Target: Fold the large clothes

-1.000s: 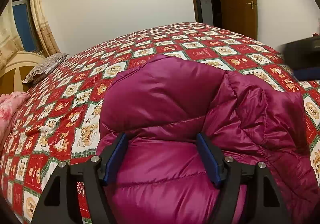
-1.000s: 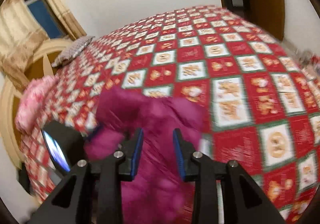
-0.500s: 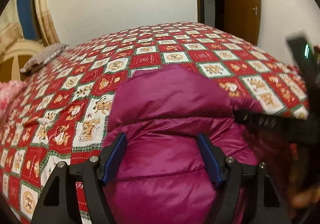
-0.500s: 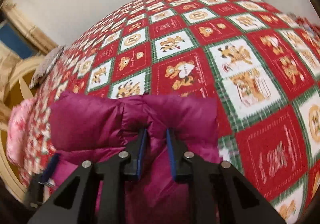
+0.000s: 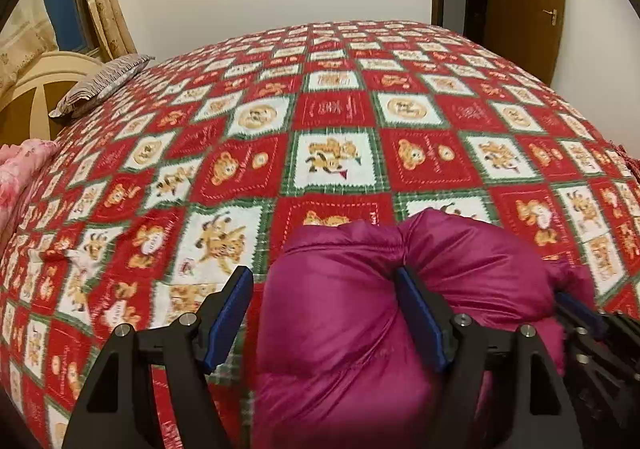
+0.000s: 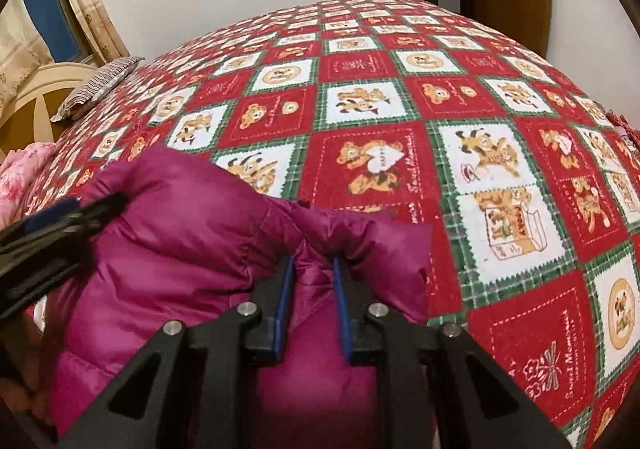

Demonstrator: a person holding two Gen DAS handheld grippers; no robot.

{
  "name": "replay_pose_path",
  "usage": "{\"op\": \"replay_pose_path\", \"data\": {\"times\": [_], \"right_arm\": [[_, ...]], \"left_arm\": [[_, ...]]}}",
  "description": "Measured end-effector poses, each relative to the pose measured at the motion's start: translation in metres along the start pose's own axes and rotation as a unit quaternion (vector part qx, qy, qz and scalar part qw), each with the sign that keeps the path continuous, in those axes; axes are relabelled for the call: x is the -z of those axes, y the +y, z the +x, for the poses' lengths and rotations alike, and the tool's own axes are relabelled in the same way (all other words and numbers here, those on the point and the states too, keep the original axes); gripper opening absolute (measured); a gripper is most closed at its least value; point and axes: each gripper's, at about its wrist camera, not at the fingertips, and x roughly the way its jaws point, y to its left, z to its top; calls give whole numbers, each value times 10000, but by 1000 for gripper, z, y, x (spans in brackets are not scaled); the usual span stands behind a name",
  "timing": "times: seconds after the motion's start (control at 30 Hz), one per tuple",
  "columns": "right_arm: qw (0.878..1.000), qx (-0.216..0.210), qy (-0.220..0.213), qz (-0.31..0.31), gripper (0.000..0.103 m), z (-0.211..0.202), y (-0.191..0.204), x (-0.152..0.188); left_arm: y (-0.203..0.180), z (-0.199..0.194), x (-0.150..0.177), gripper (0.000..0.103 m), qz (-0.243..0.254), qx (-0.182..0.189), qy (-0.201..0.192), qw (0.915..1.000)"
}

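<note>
A magenta puffer jacket [image 5: 460,249] lies bunched on the near part of the bed. My left gripper [image 5: 323,277] stands open and wide over the jacket's left part. Its right finger presses into a crease, and its left finger hangs over the bedspread with a gap to the cloth. In the right wrist view my right gripper [image 6: 313,265] is shut on a pinched fold at the jacket's [image 6: 180,209] far right edge. The left gripper's [image 6: 60,217] finger shows blurred at that view's left edge. The right gripper [image 5: 580,313] shows at the lower right of the left wrist view.
A red, white and green bear-patterned bedspread [image 5: 332,109] covers the whole bed. A striped pillow [image 5: 104,83] lies by the cream headboard [image 5: 32,89] at far left, with pink fabric [image 5: 20,169] below it. A brown door [image 5: 520,9] stands at the back right.
My right gripper came down onto the jacket and closed on a fold at its edge. My left gripper slid left, so its left finger now hangs over the bedspread.
</note>
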Motion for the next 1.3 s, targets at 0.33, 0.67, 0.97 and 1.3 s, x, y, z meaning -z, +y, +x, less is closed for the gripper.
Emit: {"op": "replay_pose_path", "data": {"times": [0.33, 0.67, 0.97, 1.3], "right_arm": [[9998, -117, -129, 88, 21, 10, -1, -5], [9993, -250, 165, -204, 23, 1, -2, -8], [9962, -662, -180, -535, 26, -93, 14, 29], [9957, -682, 49, -625, 27, -82, 32, 75]], "left_arm": [[0, 28, 2, 76, -193, 1, 181, 9996], [25, -7, 1, 76, -320, 527, 283, 9977], [49, -103, 55, 76, 29, 664, -185, 9976], [31, -88, 86, 76, 14, 272, -114, 9996]]}}
